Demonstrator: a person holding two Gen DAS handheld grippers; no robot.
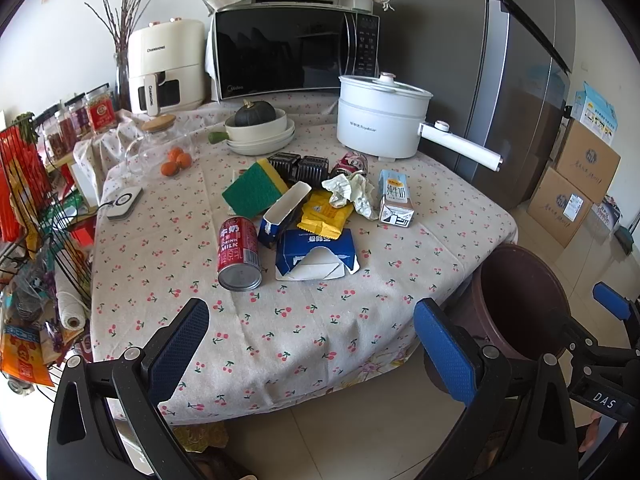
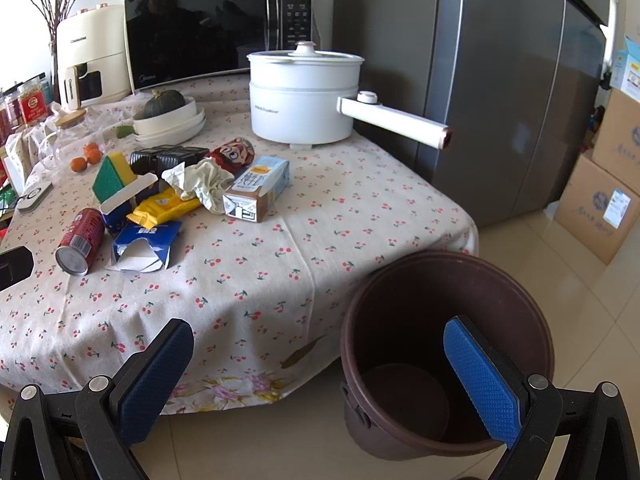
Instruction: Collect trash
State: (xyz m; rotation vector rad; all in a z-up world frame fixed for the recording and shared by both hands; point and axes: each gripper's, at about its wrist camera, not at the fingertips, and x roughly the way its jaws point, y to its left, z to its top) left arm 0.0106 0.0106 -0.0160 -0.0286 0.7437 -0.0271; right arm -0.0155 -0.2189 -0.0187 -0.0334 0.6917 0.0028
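both grippers are hovering off the near edge of the table, nothing touching them. left gripper is standing wide open with nothing between its blue pads; right gripper is likewise spread wide and holding nothing, its right pad hanging over the mouth of the bin. the bin is sitting on the floor just beside the table's right corner, brown, upright, and its inside is showing only bare bottom. trash is lying in a loose cluster mid-table on the cherry-print cloth: red can lying on its side at the left of the pile, its end facing the camera; torn blue box lying just right of the can; a second open blue box is leaning behind it; yellow wrapper is lying between them, partly under crumpled paper; milk carton is lying at the right end of the cluster; a crushed can is lying behind the paper (label partly hidden in the left view). sponge is lying left of the pile beside a black ribbed object. the white pot, stacked bowls with a squash, microwave and fridge are standing behind.
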